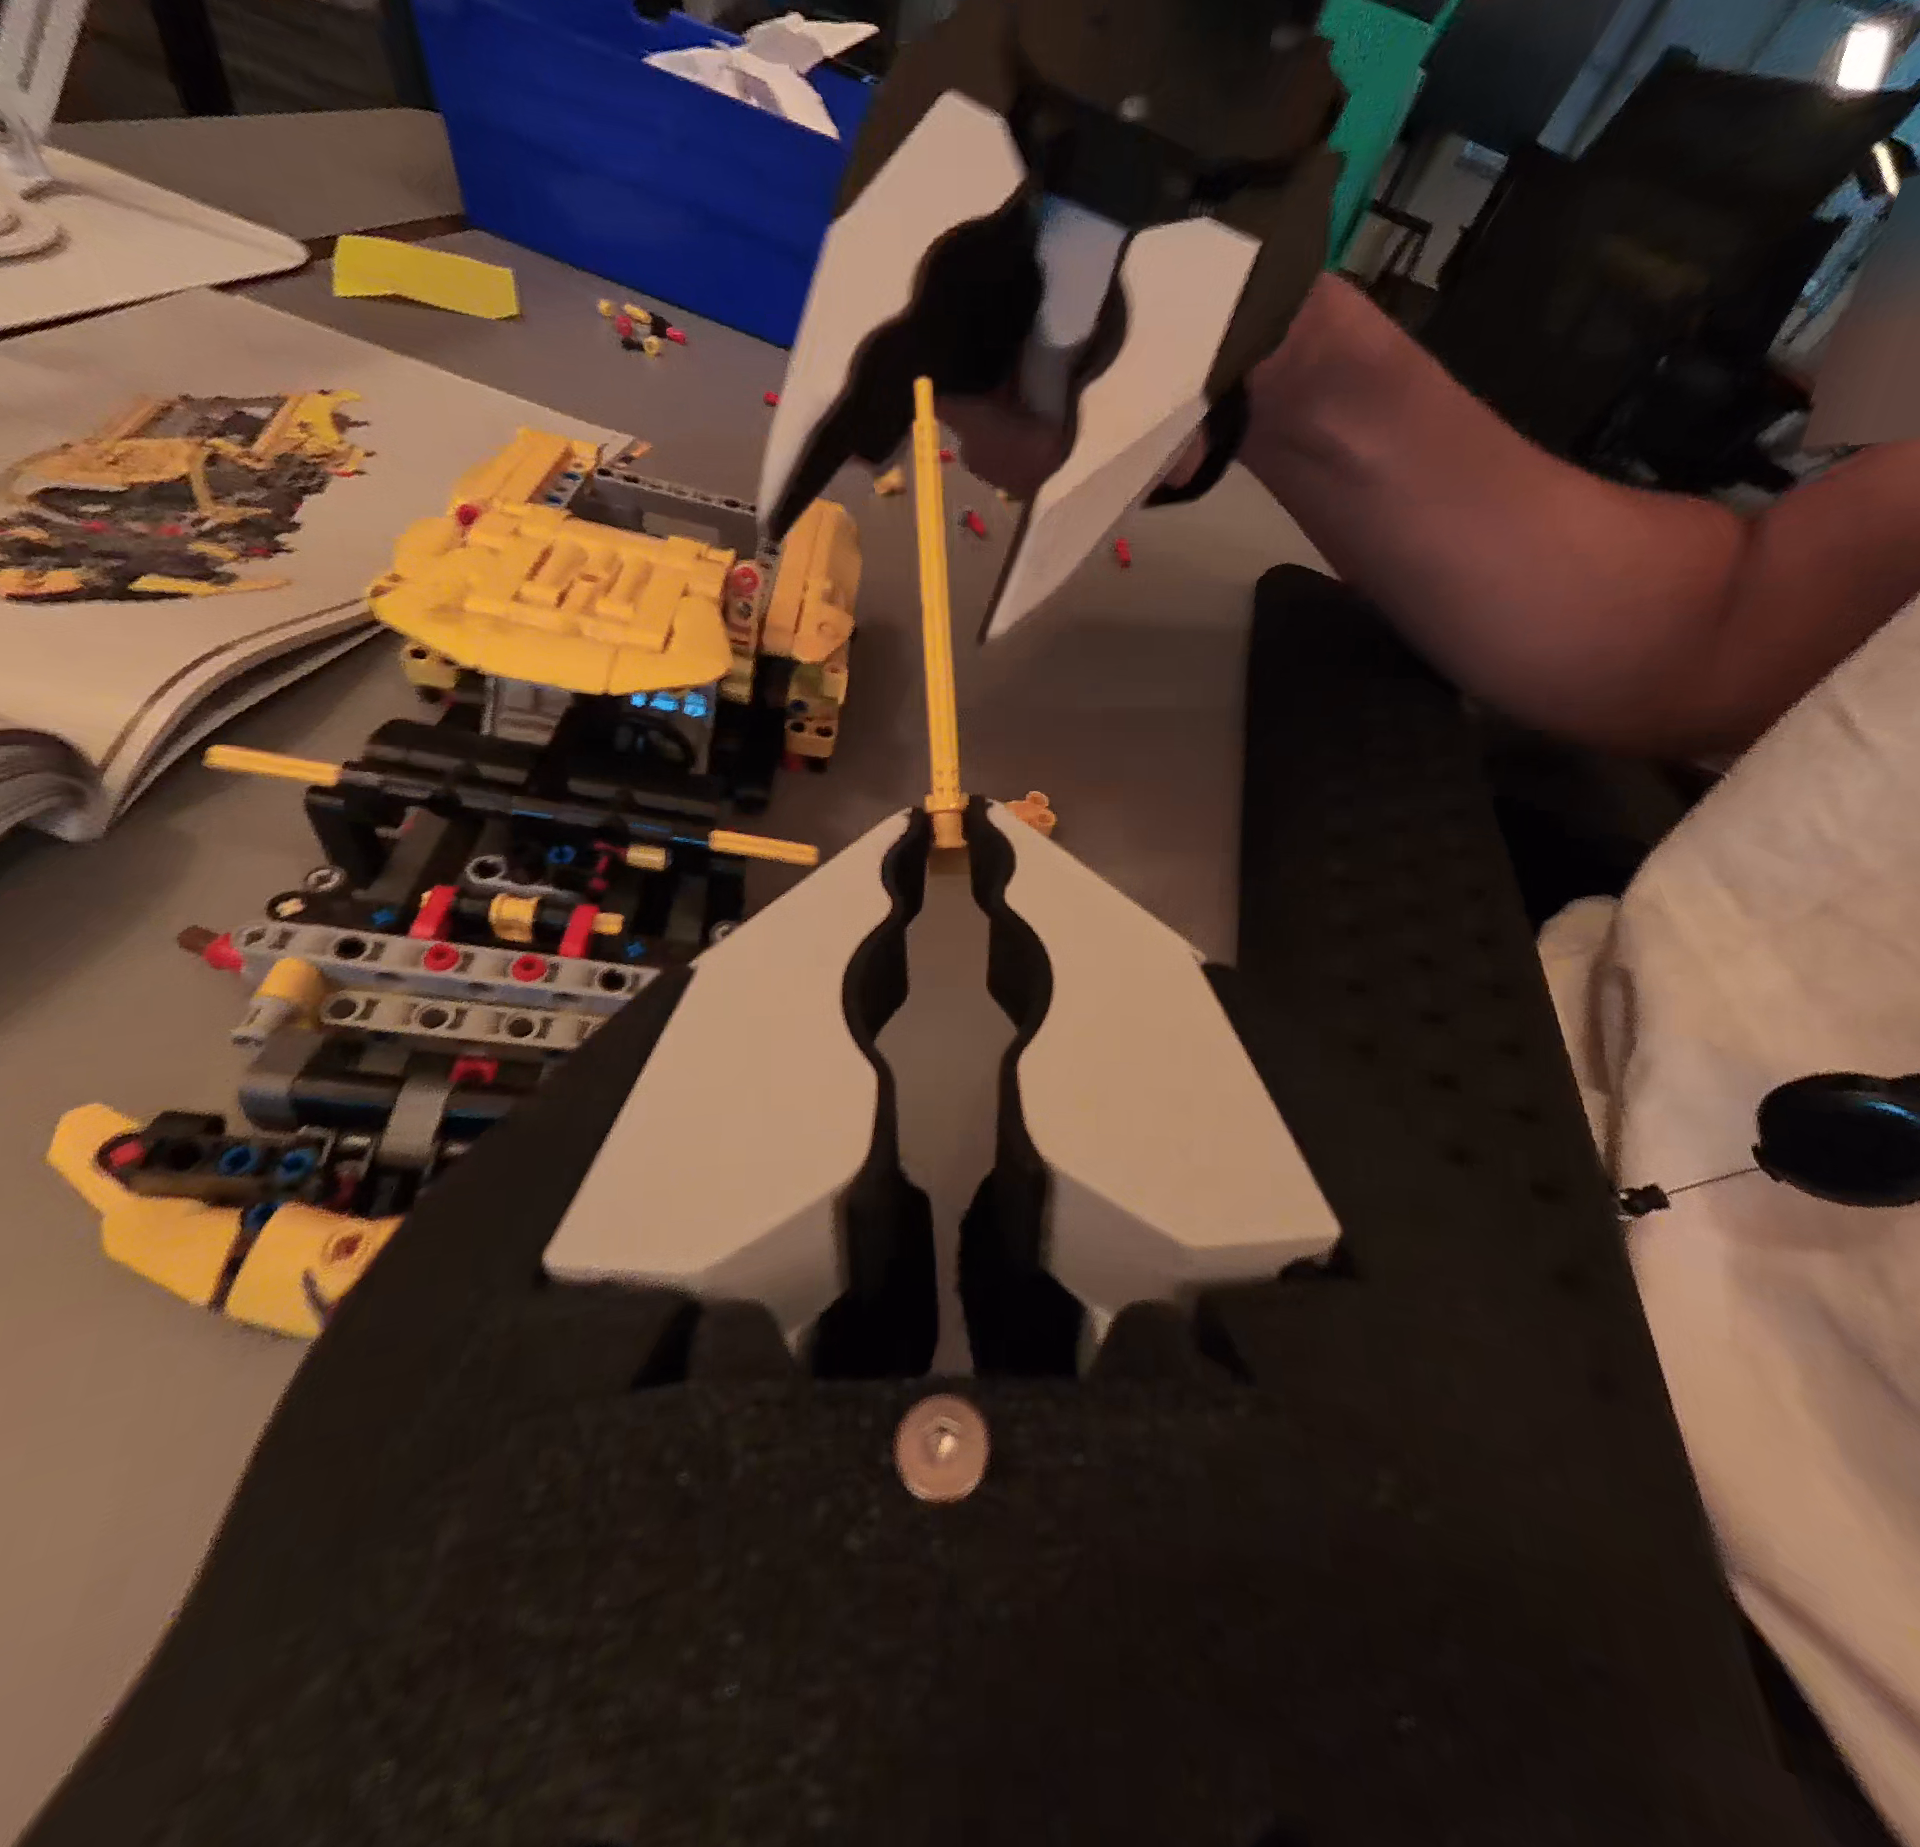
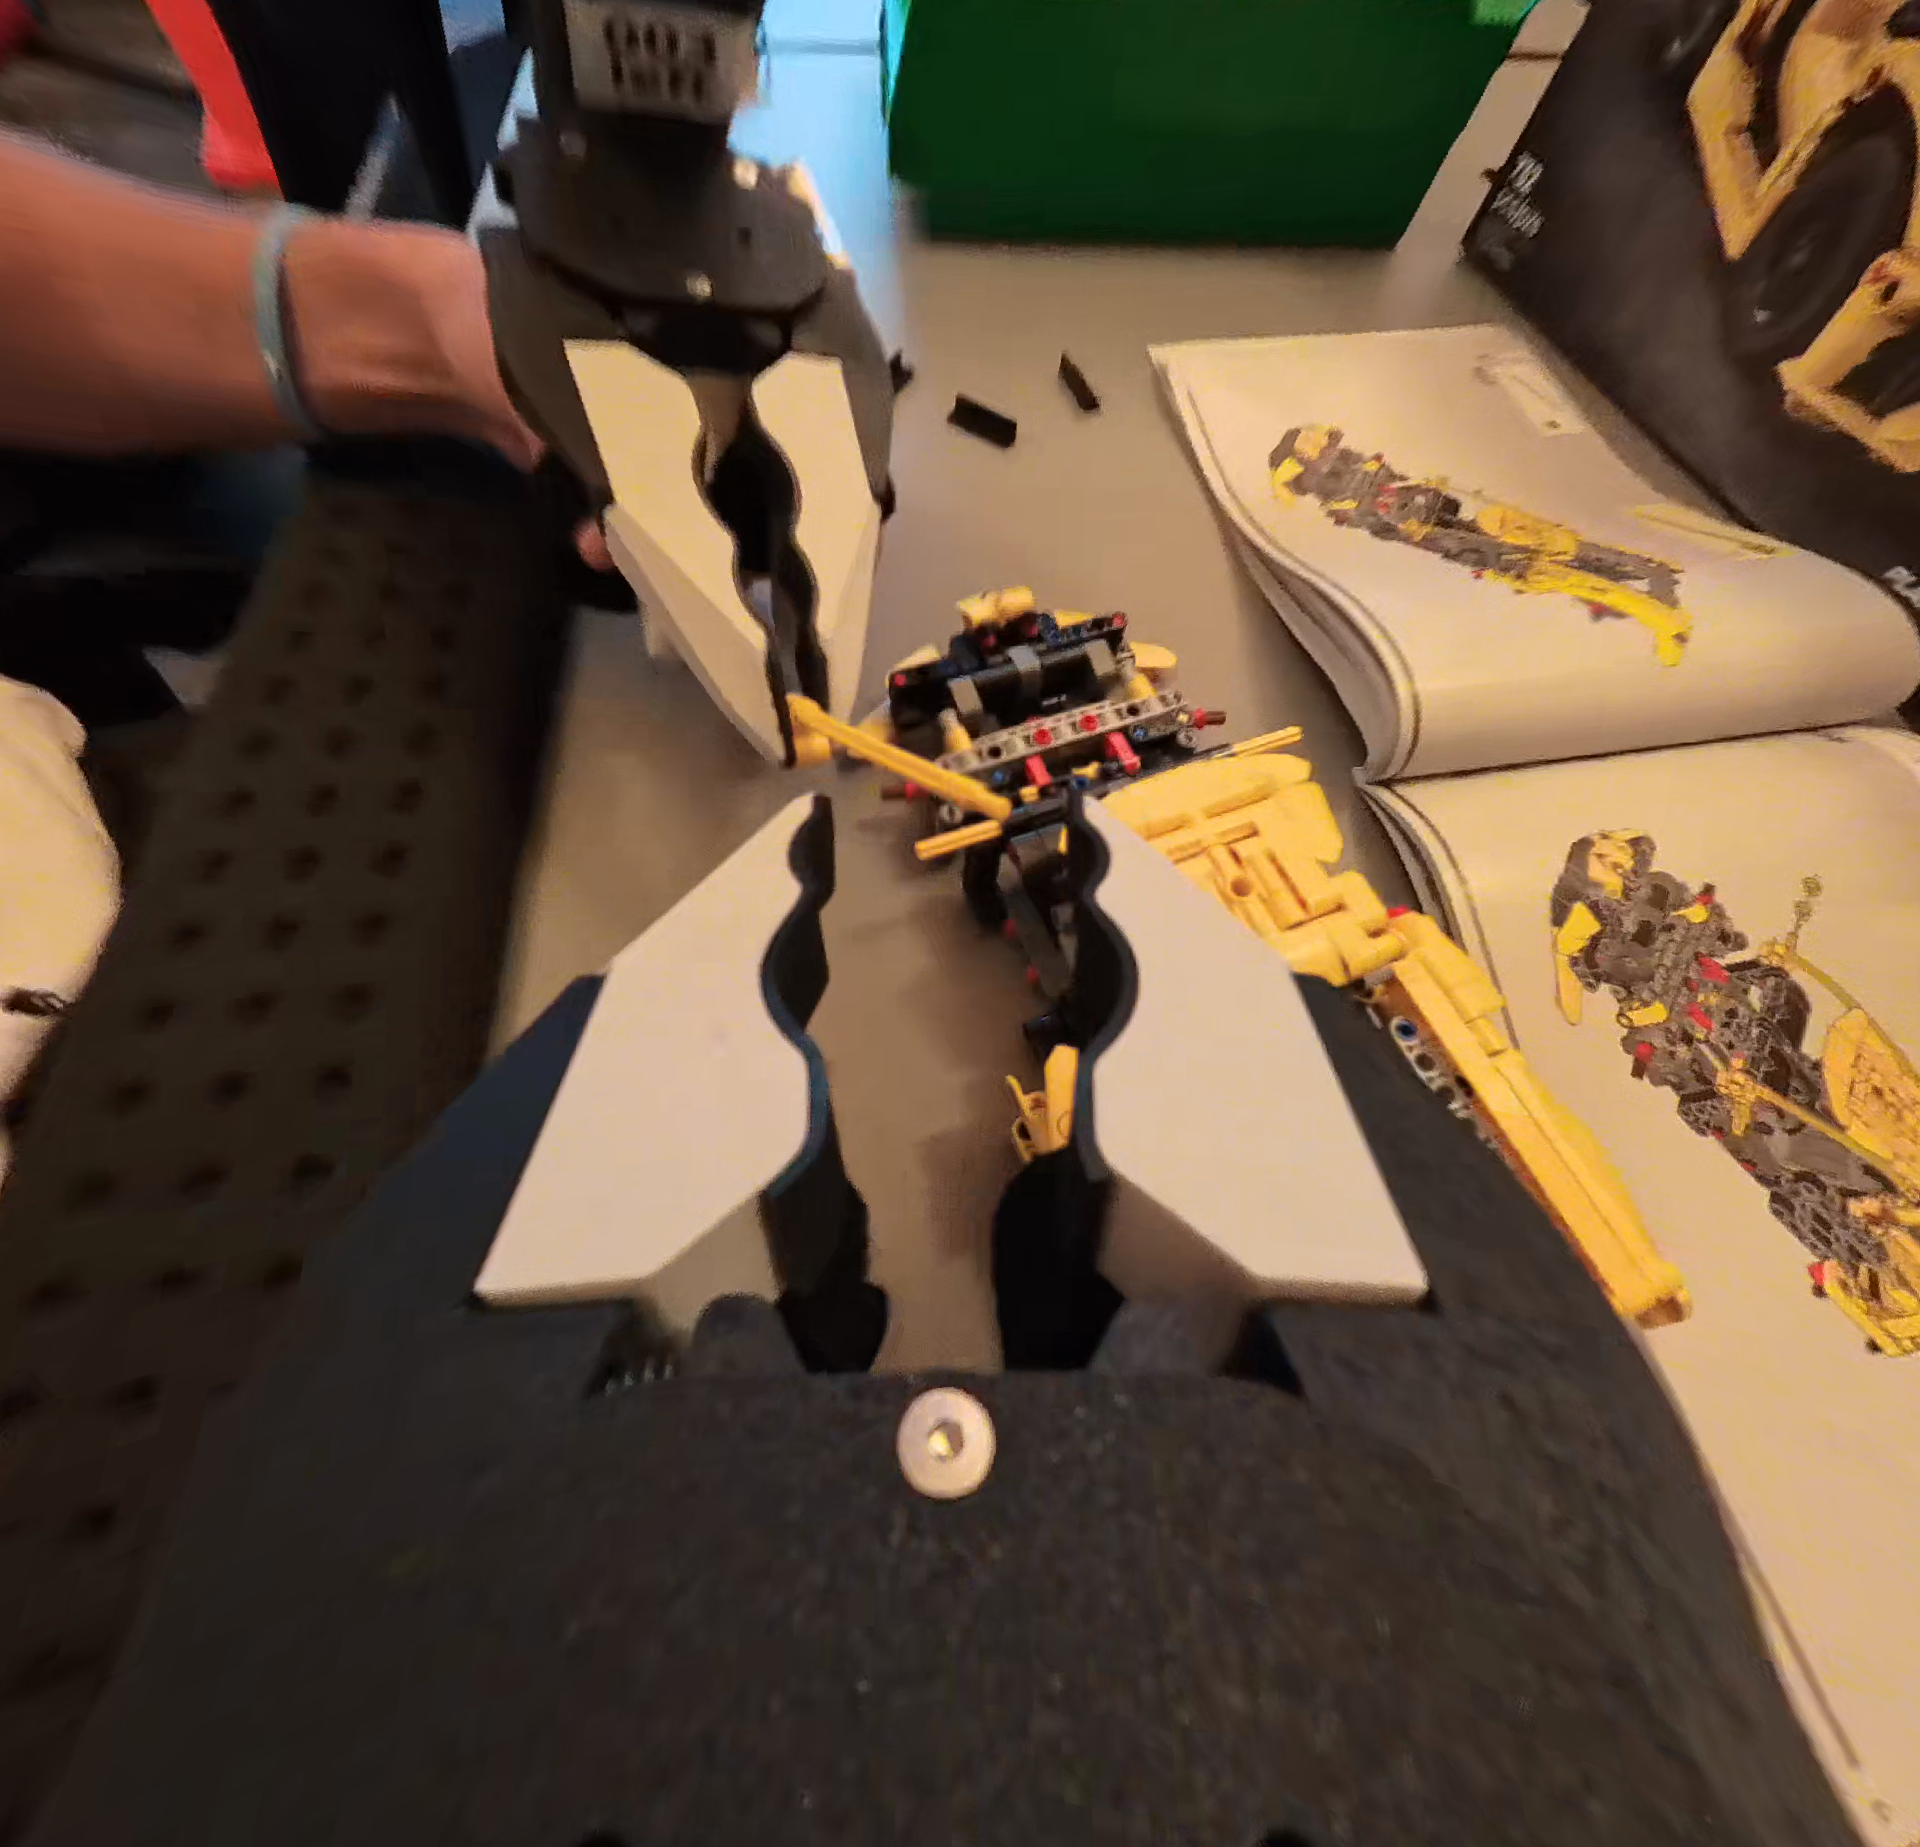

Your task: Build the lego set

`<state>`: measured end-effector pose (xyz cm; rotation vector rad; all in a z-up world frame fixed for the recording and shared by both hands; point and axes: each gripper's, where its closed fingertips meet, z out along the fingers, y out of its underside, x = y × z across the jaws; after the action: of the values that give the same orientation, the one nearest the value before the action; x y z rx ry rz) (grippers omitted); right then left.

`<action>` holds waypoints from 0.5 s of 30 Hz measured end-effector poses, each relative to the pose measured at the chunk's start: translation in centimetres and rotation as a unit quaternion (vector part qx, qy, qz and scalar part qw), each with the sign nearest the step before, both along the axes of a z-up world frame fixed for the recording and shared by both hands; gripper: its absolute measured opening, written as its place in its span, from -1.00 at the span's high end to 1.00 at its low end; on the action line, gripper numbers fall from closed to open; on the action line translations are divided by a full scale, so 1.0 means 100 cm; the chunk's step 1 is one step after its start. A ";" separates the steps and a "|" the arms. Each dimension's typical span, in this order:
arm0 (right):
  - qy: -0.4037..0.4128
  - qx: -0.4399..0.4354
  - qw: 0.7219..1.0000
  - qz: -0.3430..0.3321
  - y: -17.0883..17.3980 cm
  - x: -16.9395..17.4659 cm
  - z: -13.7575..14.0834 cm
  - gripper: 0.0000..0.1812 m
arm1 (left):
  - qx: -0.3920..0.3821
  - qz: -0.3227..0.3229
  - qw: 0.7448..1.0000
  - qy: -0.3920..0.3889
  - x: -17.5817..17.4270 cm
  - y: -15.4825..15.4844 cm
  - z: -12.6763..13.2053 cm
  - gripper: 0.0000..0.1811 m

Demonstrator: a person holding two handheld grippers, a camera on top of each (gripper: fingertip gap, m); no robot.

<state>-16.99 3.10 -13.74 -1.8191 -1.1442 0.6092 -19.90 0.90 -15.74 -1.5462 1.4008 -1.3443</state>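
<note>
A: Where is the yellow axle (image 1: 938, 621)?

B: Pinched at one end by the tips of the left gripper (image 1: 948, 823), clenched on it. The axle juts forward above the table (image 1: 1101, 717), its free end reaching between the fingers of the right gripper (image 1: 878, 576).

A: And the right gripper?

B: Its fingers stand spread, grasping nothing; from its own camera the axle's far end sits just ahead of its tips (image 2: 951, 805).

A: The model?

B: The half-built yellow and black vehicle (image 1: 551, 758) lies on the table left of the axle, apart from it. An open instruction book (image 1: 177, 550) lies beyond it, loose small parts (image 1: 639, 325) are scattered farther back, and a blue box (image 1: 634, 145) stands behind those. A green box (image 2: 1174, 93) shows in the right view.
</note>
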 end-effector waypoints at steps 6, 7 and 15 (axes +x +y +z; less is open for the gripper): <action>0.043 -0.042 0.994 0.095 -0.016 -0.023 -0.007 0.80 | 0.013 -0.021 1.000 -0.005 0.006 -0.004 0.000 0.92; 0.057 -0.062 0.991 0.105 -0.017 -0.026 -0.008 0.79 | 0.017 -0.021 1.000 -0.010 0.006 -0.004 0.002 0.92; 0.085 -0.104 0.984 0.120 -0.025 -0.039 -0.017 0.95 | 0.039 -0.031 0.999 0.001 0.006 -0.010 -0.003 0.92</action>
<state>-20.87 0.64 -15.41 -1.7721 -1.2294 1.0386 -19.28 -0.13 -16.03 -1.4648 1.4949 -1.3089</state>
